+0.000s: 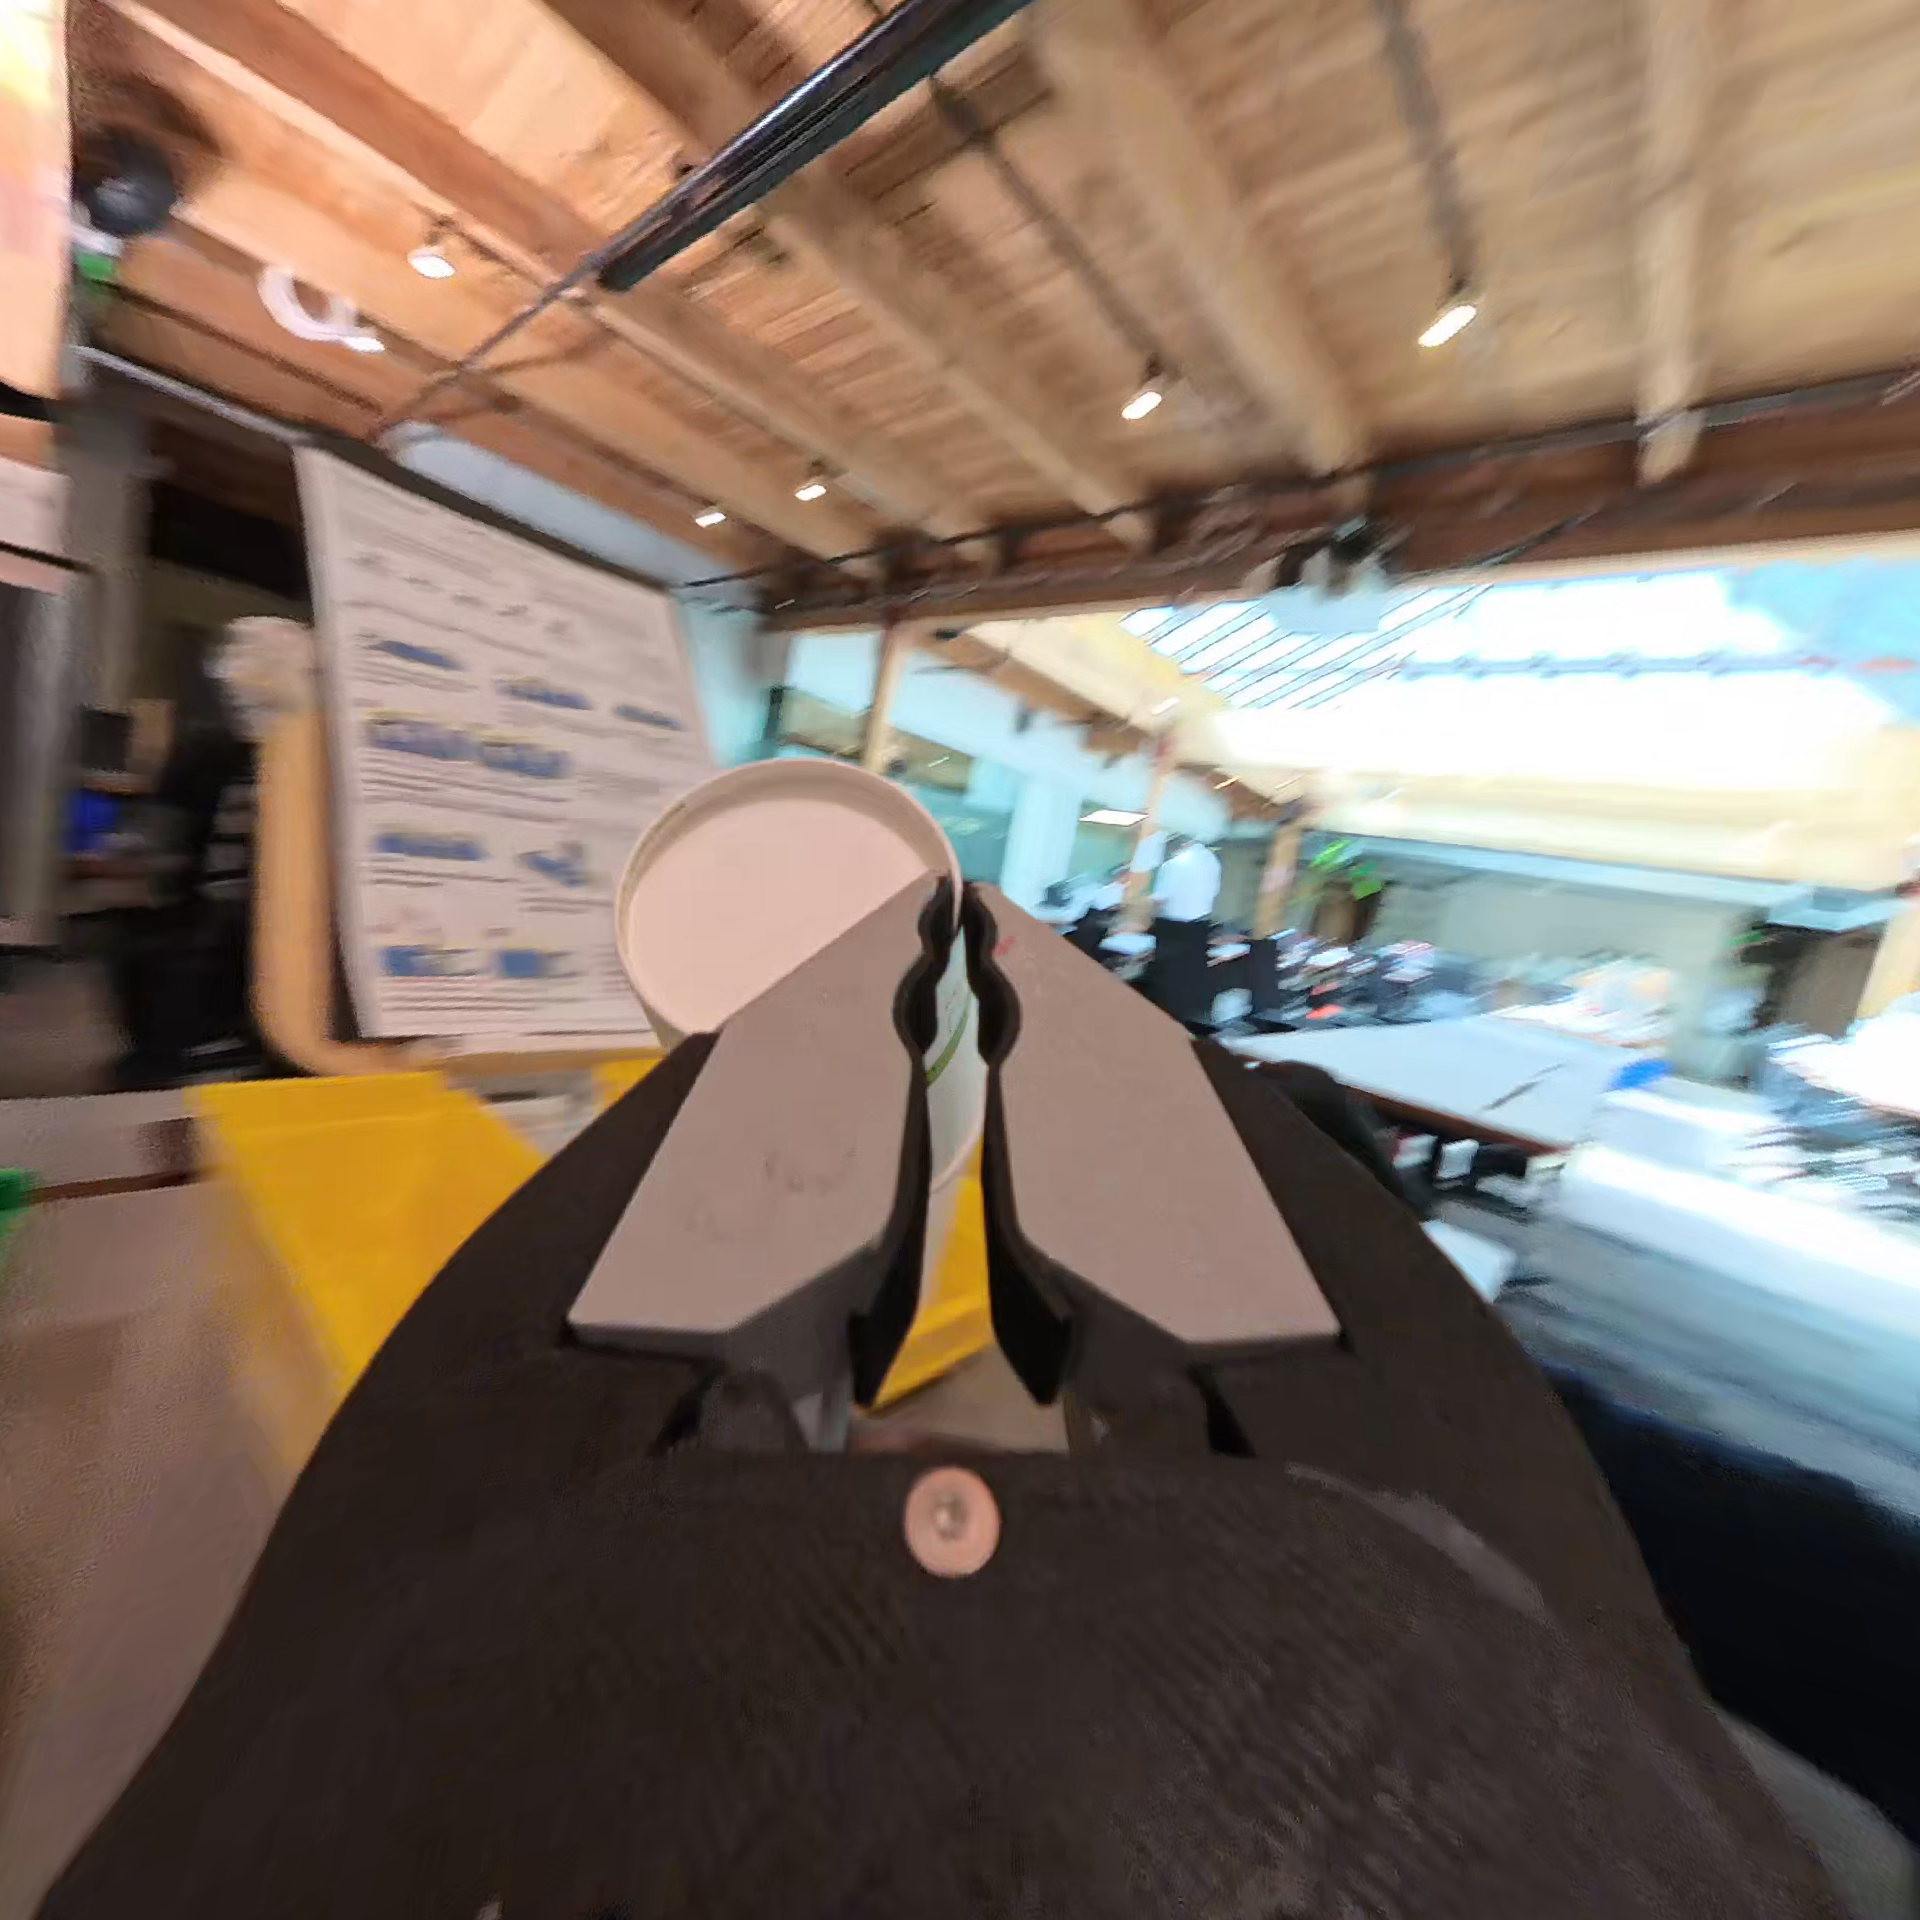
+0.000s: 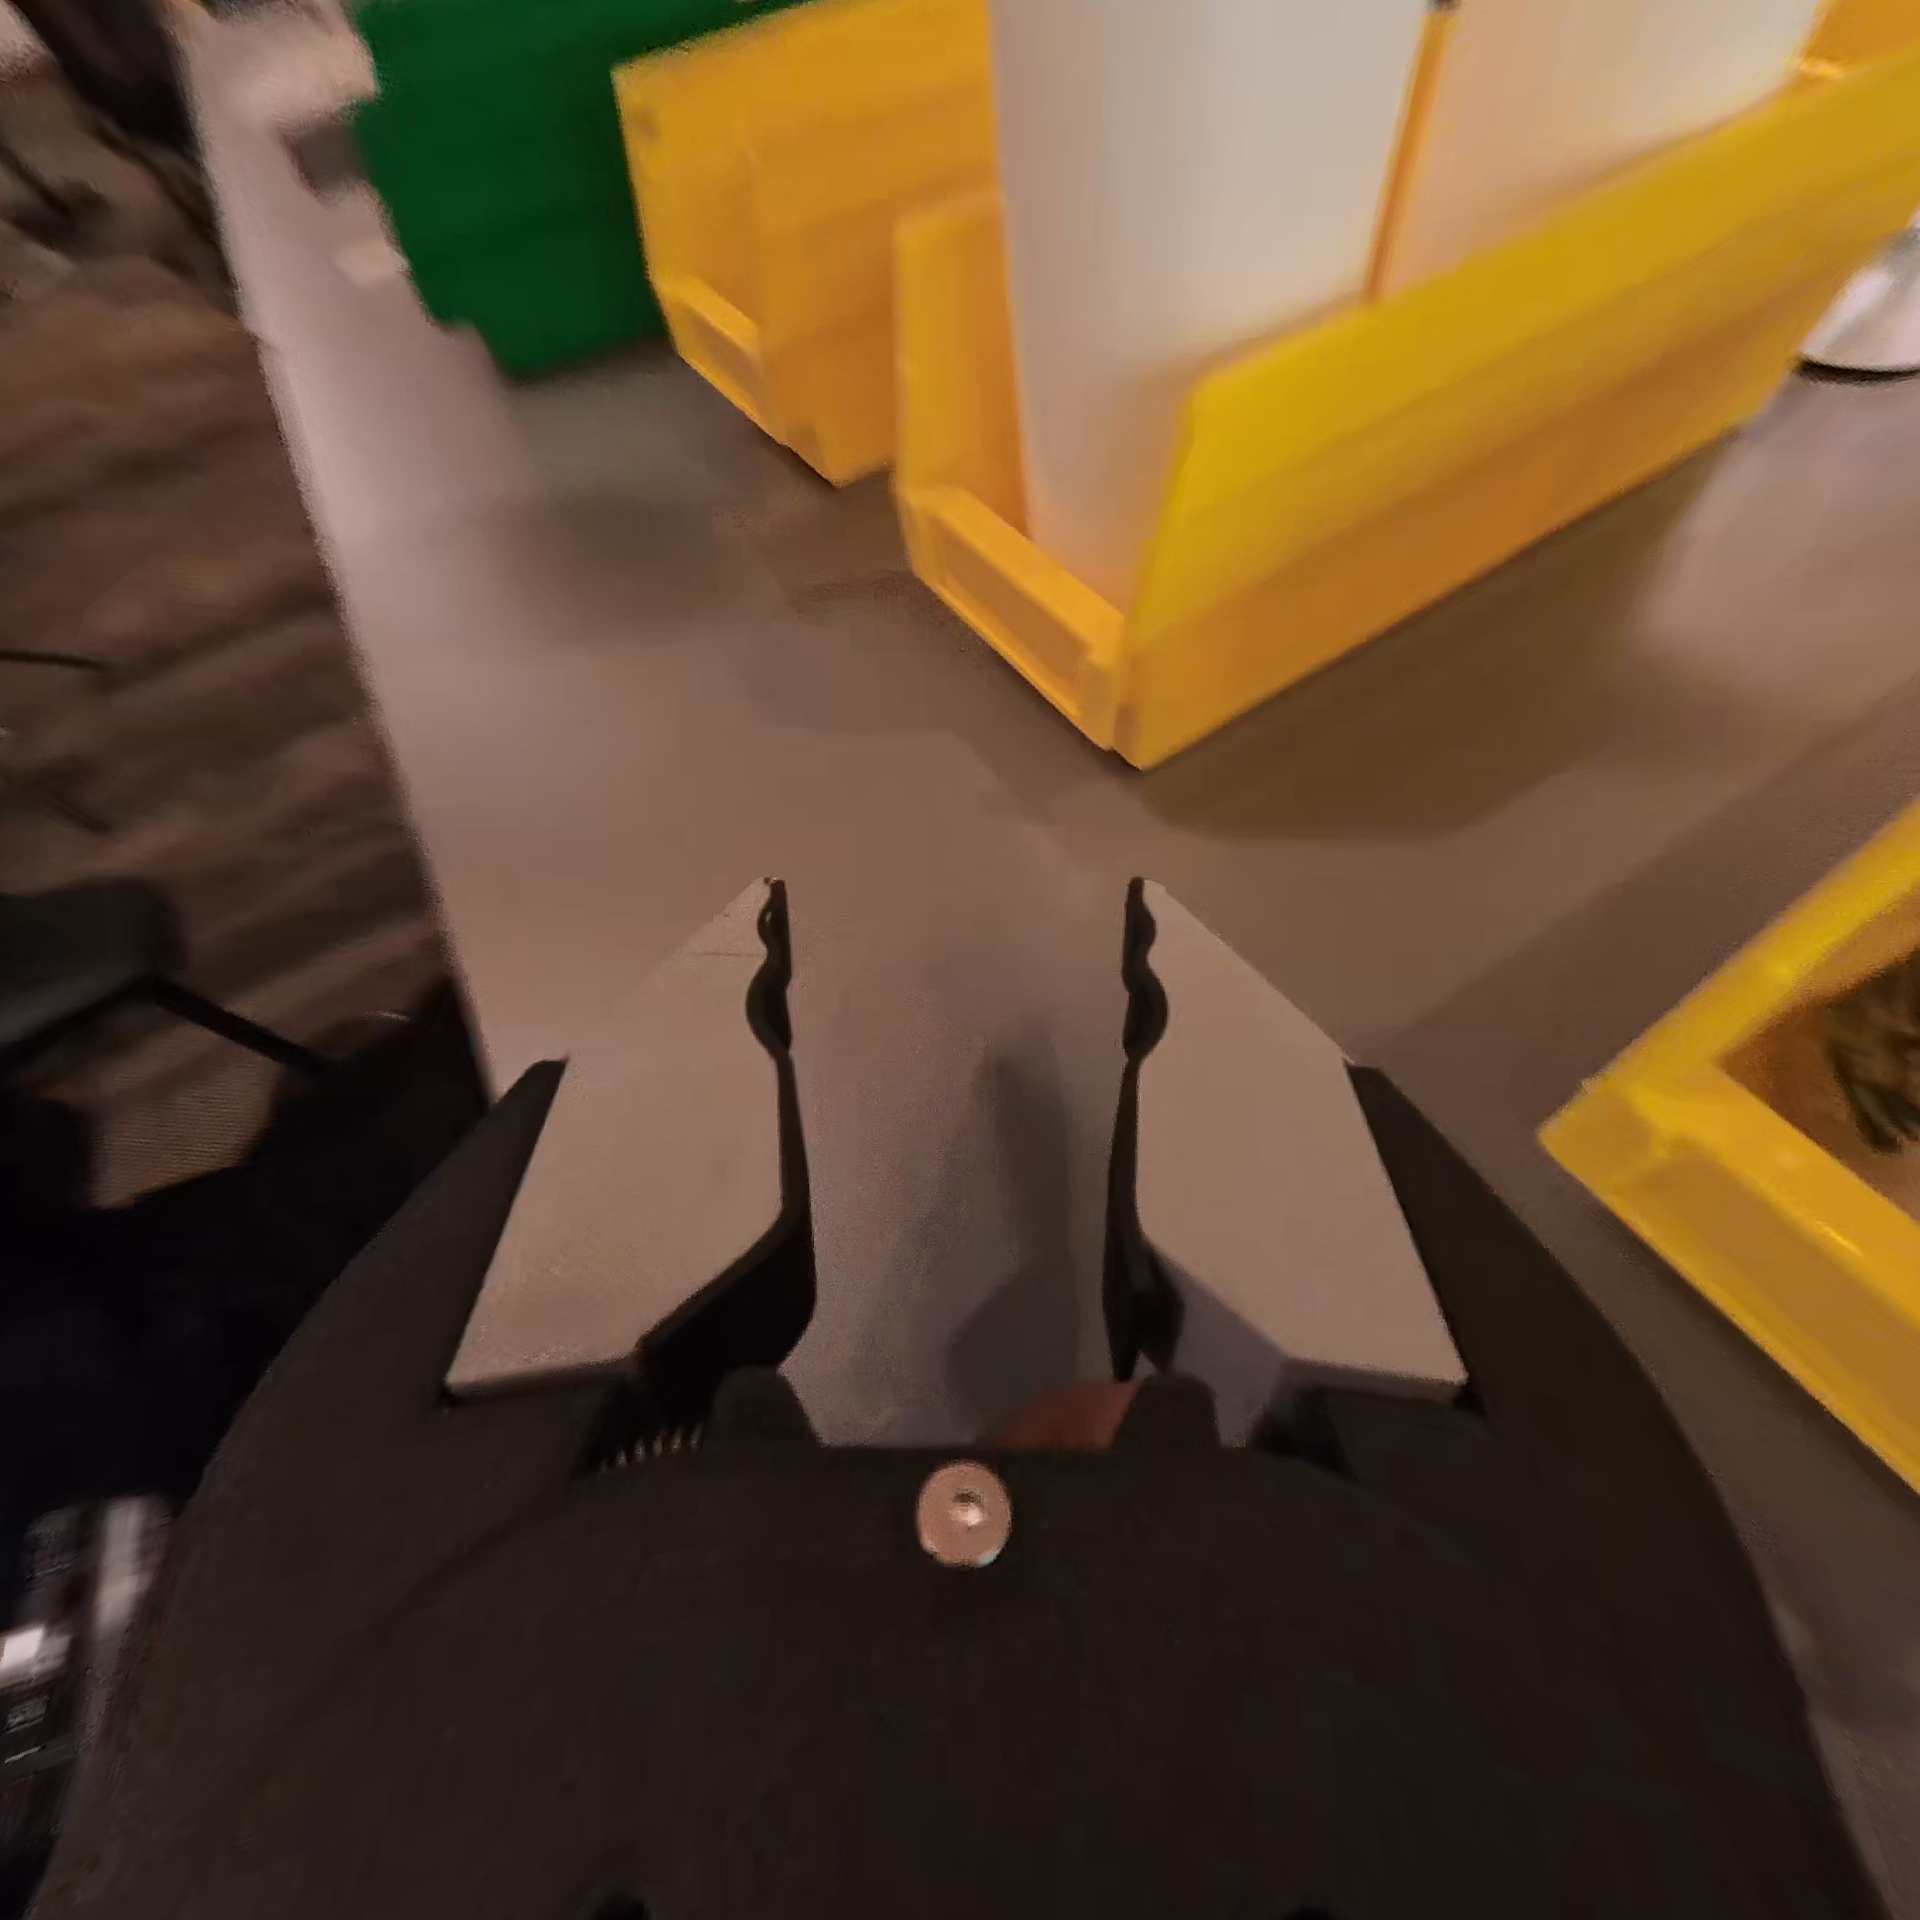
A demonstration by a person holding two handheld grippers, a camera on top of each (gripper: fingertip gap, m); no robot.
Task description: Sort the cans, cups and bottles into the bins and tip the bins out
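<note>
My left gripper (image 1: 958, 914) is shut on the rim wall of a white paper cup (image 1: 769, 894) and holds it up in the air, its open mouth facing me. A yellow bin (image 1: 343, 1174) lies below and behind it. My right gripper (image 2: 954, 904) is open and empty above the grey table (image 2: 727, 727). Ahead of it a yellow bin (image 2: 1403, 499) holds white upright things (image 2: 1195, 260). A second yellow bin (image 2: 769, 239) and a green bin (image 2: 520, 187) stand farther back to the left.
Another yellow bin (image 2: 1704, 1195) with something dark inside sits at the right edge of the right wrist view. The table's left edge (image 2: 343, 520) drops to a dark floor. A poster board (image 1: 499, 748) stands behind the cup. People stand far off at the right (image 1: 1184, 904).
</note>
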